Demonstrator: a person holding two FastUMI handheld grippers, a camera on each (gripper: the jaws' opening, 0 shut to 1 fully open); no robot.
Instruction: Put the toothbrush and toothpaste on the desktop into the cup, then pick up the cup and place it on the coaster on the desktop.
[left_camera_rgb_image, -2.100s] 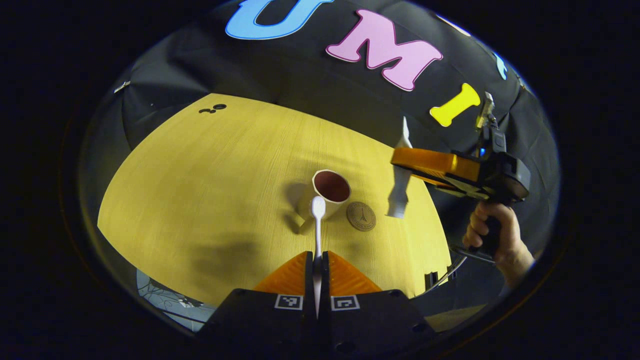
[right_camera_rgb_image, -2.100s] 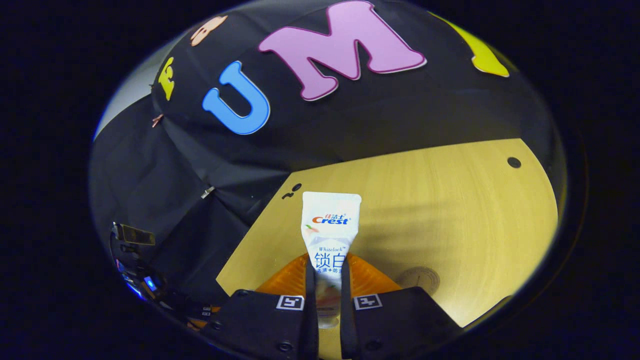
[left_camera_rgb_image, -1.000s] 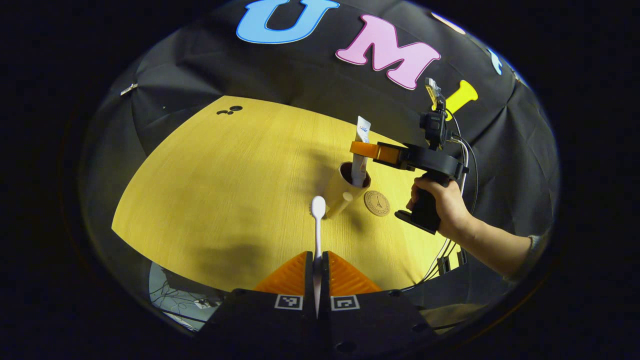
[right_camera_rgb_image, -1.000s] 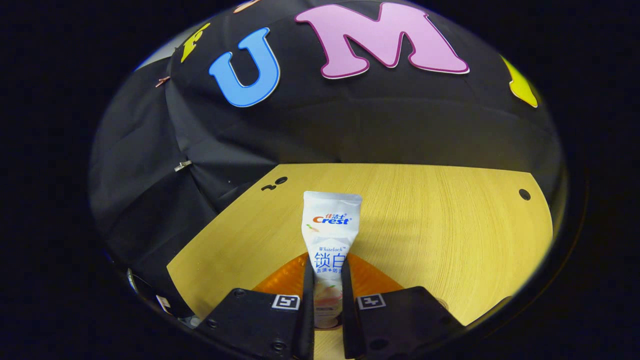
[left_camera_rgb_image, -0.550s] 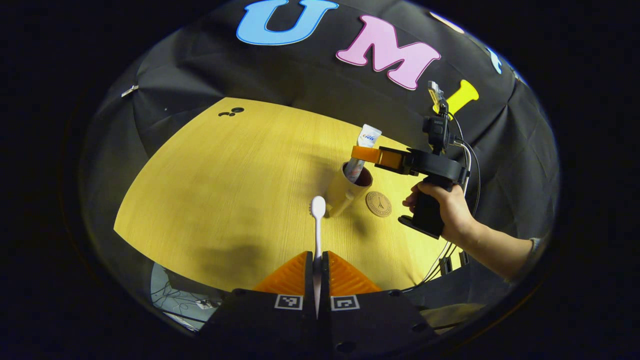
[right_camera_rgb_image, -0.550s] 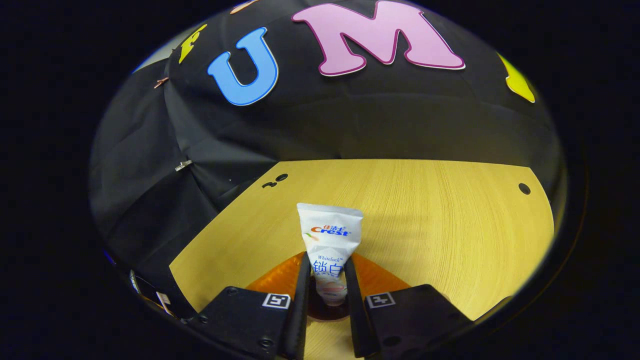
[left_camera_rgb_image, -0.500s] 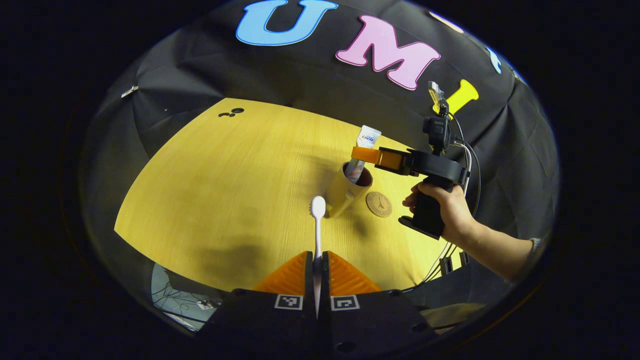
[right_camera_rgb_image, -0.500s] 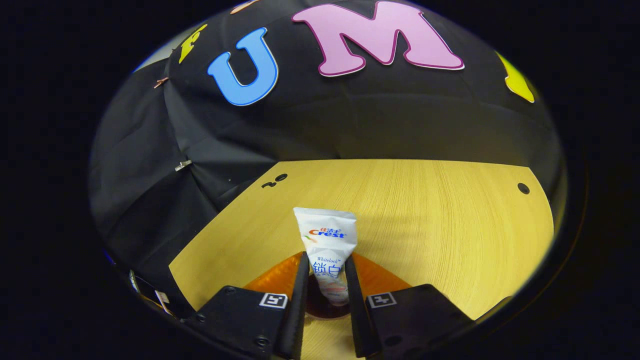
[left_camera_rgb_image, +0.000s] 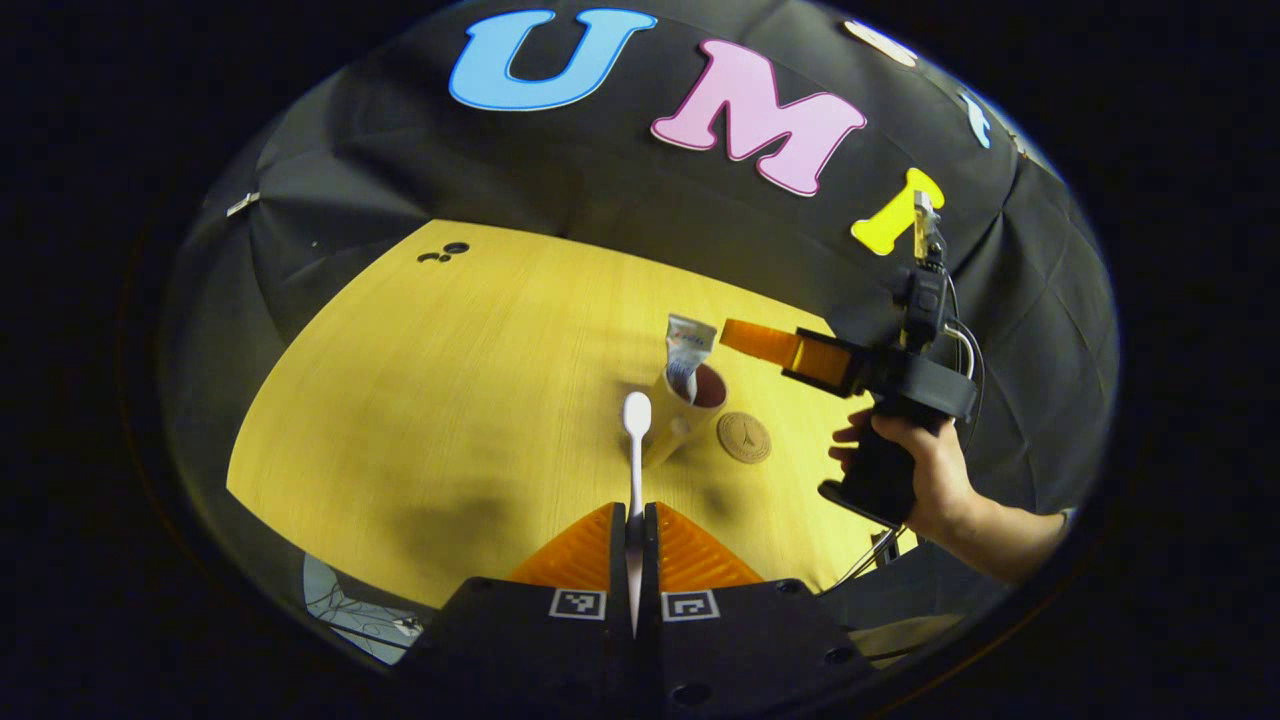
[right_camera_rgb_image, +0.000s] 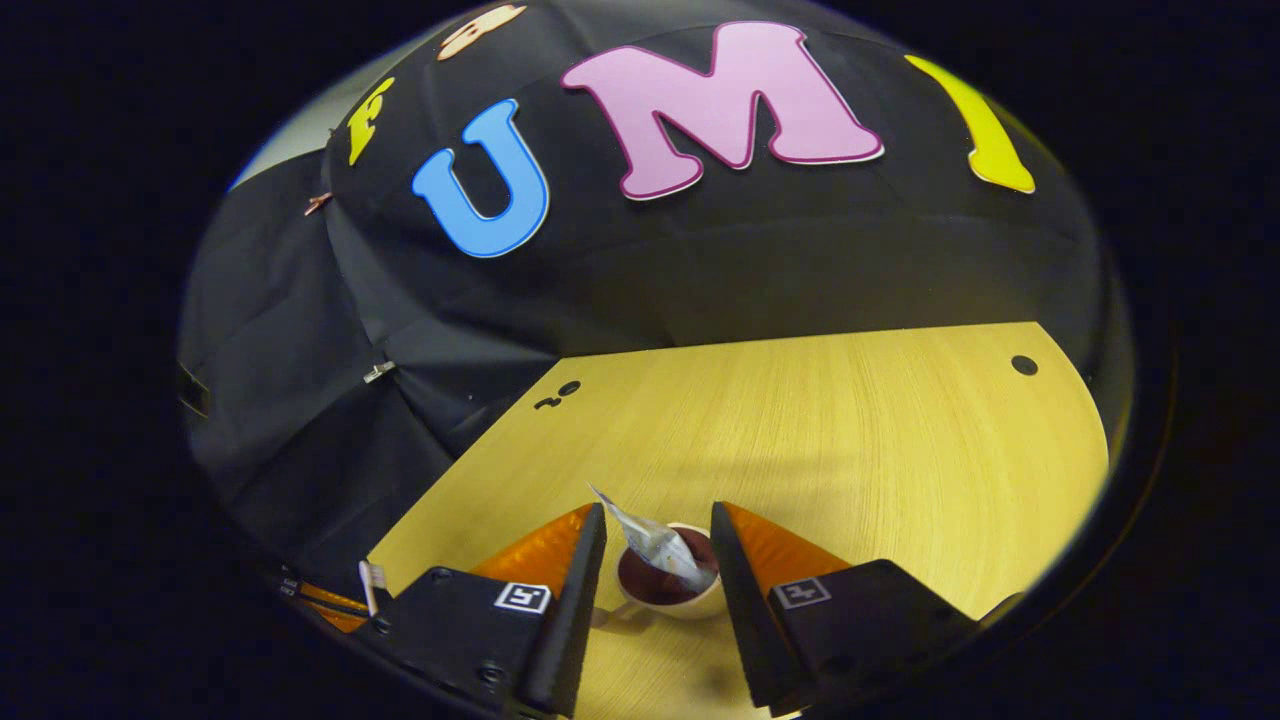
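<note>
My left gripper is shut on the handle of a white toothbrush, whose head points forward at the cup. The pale cup, dark inside, stands on the yellow desktop with the white toothpaste tube leaning in it. A round brown coaster lies just right of the cup. In the right gripper view my right gripper is open above and behind the cup, and the toothpaste tube slants free between its fingers. A hand holds the right gripper to the right of the cup.
The desktop has small cable holes at the far left and the far right. Black cloth walls close it in behind. Cables hang past the table's near edge.
My right gripper has opened and let go of the toothpaste, which now leans in the cup; the gripper has drawn back to the right. The left still holds the toothbrush, nearer the cup.
</note>
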